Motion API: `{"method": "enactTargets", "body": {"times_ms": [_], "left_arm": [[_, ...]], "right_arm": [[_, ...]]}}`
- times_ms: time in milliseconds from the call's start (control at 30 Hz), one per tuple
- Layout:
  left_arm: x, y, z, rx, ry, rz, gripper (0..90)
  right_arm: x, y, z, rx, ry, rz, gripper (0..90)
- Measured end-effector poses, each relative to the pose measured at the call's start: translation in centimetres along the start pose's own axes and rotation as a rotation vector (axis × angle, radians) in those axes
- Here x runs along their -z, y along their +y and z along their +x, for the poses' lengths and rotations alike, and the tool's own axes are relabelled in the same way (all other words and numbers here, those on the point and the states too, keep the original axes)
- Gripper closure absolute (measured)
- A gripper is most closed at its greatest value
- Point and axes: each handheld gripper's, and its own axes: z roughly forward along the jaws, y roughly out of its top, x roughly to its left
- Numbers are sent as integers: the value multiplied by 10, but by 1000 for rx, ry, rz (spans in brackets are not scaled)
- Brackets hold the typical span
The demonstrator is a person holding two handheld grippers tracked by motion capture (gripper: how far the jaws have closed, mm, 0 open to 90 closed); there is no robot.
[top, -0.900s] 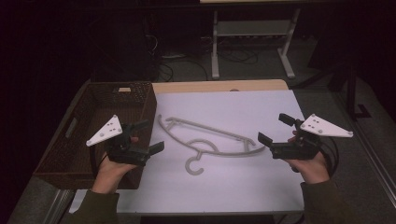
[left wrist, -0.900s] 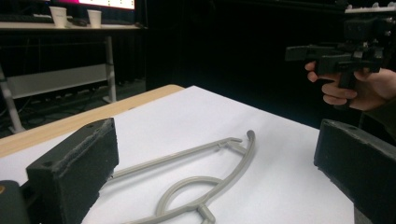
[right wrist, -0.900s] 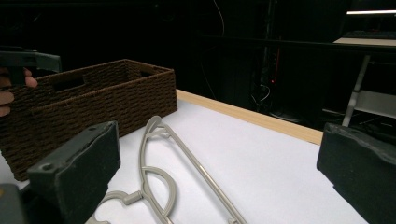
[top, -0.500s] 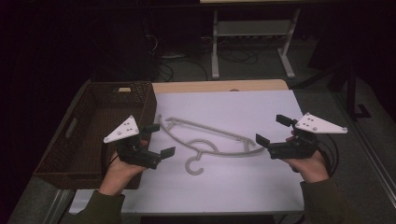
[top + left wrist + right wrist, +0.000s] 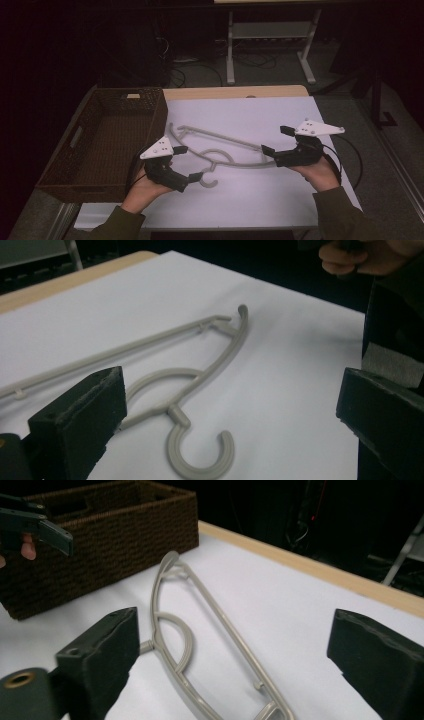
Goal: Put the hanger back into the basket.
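Note:
A grey plastic hanger (image 5: 220, 145) lies flat on the white sheet (image 5: 300, 200), its hook (image 5: 210, 181) pointing toward the person. My left gripper (image 5: 189, 163) hovers open just left of the hook; in the left gripper view the hook (image 5: 200, 460) lies between the wide-set jaws of the left gripper (image 5: 232, 407), untouched. My right gripper (image 5: 275, 140) is open at the hanger's right end. In the right gripper view the hanger (image 5: 159, 642) stretches away between the spread jaws of the right gripper (image 5: 235, 655), with nothing gripped.
A dark woven basket (image 5: 80, 135) stands at the table's left side, close to the hanger's far-left corner, and shows as the basket (image 5: 125, 535) in the right gripper view. Beyond the table's wooden far edge (image 5: 235, 92) are a metal stand and cables on the floor.
My left hand has moved right, away from the basket, to the hanger's hook. The right gripper has edged left toward the hanger's right end. The hanger has not moved.

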Motion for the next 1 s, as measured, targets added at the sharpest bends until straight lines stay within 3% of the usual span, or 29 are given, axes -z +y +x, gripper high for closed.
{"method": "enactTargets", "body": {"times_ms": [300,467,533,567,600,633,667,700,733,767,800,933,1000], "left_arm": [[-7,-18,-1,13,-7,1,0],[-11,-23,-1,17,-12,7,0],[-12,-23,-1,21,-15,10,0],[-12,-23,-1,21,-15,10,0],[-11,-24,-1,19,-15,11,0],[-11,-24,-1,19,-15,11,0],[-11,-24,0,21,-15,9,0],[-11,-24,0,21,-15,9,0],[-10,-25,0,22,-14,9,0],[-10,-25,0,22,-14,9,0],[-10,-25,0,24,-14,12,0],[-10,-26,0,26,-19,11,0],[-10,-26,1,28,-17,11,0]], "right_arm": [[-24,0,1,-3,11,92,204],[-44,-2,3,-10,21,151,357],[-58,-2,5,3,27,194,482],[-58,-2,5,3,27,194,482],[-67,-3,7,13,20,228,561],[-67,-3,7,13,20,228,561],[-76,-4,8,24,13,261,637],[-76,-4,8,24,13,261,637],[-84,-6,7,21,12,294,720],[-84,-6,7,21,12,294,720],[-91,-11,4,35,0,327,786],[-96,-20,-3,29,-16,379,891],[-97,-24,-7,15,-21,400,892]]}}
